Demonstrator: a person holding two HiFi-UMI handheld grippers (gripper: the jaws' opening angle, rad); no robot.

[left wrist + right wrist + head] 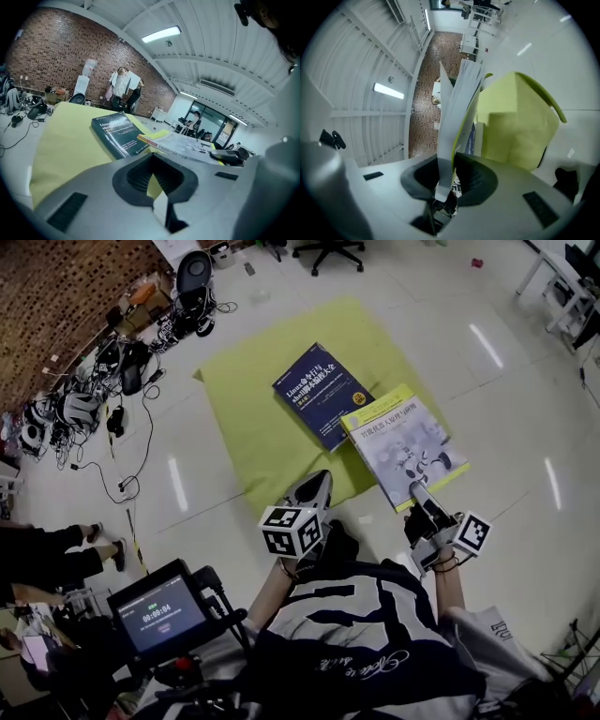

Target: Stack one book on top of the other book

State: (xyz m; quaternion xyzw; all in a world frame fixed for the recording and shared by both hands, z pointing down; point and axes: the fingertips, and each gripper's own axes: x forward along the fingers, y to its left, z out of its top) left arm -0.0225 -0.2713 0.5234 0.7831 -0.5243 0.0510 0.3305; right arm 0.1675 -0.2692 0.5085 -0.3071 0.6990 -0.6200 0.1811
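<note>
**Your right gripper (419, 491) had the pale book (403, 442) by its near end – blue book (321, 395) sat up-left of it**

Closest to the lens, those right jaws were clamped on the near short edge of the pale book, the one with the yellow border. The right gripper view showed it edge-on, wedged right between the pads. So that book ran lengthwise straight away from the tongs, out toward the upper left of the head view.

Thing to watch, imo: the blue book lay flat on the yellow-green cloth (244, 427), further out and to the left of the one you held. Both long axes looked roughly parallel. The pale book's far corner seemed to overlap the blue one's right edge. So I'd guess the carry needed to go left and a bit away from you, without much turning, to get cover over cover.

Your left gripper (317, 482) hovered over the near edge of the cloth – jaws pressed together, nothing in them. It was actually the nearer one to the blue book, but it wasn't touching it.

Stacking wasn't done yet at this point. With a grip on just that thin edge, I'd say the pale book could've sagged or swung on you.
</note>
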